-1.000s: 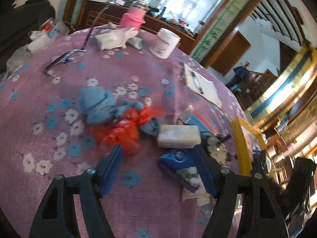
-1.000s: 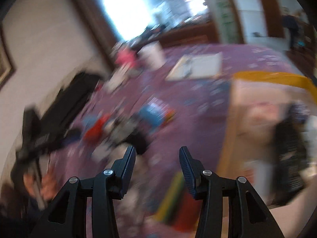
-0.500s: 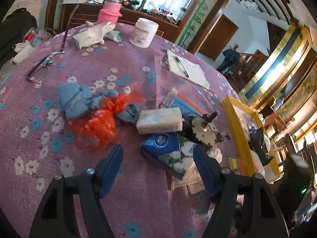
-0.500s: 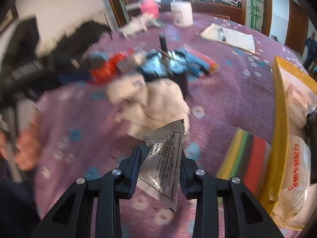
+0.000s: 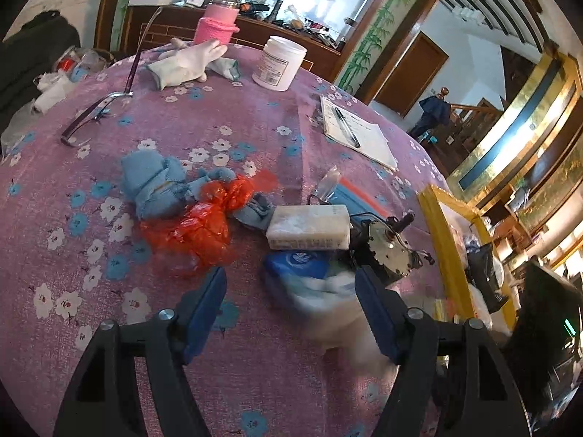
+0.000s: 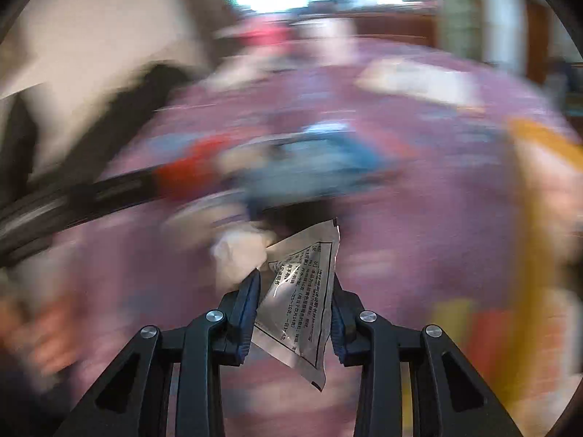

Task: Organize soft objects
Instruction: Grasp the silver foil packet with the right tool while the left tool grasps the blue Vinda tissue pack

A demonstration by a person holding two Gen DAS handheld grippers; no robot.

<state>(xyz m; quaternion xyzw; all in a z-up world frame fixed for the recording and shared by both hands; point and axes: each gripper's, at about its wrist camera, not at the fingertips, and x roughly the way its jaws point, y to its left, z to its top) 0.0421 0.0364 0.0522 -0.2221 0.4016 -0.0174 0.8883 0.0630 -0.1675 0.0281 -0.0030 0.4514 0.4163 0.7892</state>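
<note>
Right gripper point(image 6: 295, 306): jaws clamped on a silver sachet point(image 6: 304, 298) with black print, one pad on each side. Sachet sticks out ahead of the fingertips and hangs below them, tilted. A white wad point(image 6: 238, 255) sits just ahead-left of the left fingertip, touching the sachet's top edge; cannot tell if it is attached. Rest of the right view is motion-blurred: purple cloth point(image 6: 419, 218), blue and red shapes further ahead, yellow band far right.

Left gripper point(image 5: 291, 306): jaws apart, nothing between the pads, hovering over the floral tablecloth point(image 5: 255, 127). Between the fingertips and a bit ahead: blue tissue pack point(image 5: 302, 262), with a blurred white soft thing point(image 5: 339, 309) just inside the right finger. Ahead of the pack: white wrapped block point(image 5: 309, 227). Ahead-right, beside the right fingertip: metal motor point(image 5: 391, 251) with shaft tilted up. Ahead-left, just past the left fingertip: crumpled red bag point(image 5: 200, 225), touching a blue cloth toy point(image 5: 156, 185) beyond it. Far ahead: white glove point(image 5: 186, 62), pink bottle point(image 5: 216, 25), white jar point(image 5: 278, 63). Far ahead-left: glasses point(image 5: 98, 113). Ahead-right: notepad point(image 5: 355, 131) with pen. Right of the tool: yellow box point(image 5: 442, 251) rim, contents unclear.
</note>
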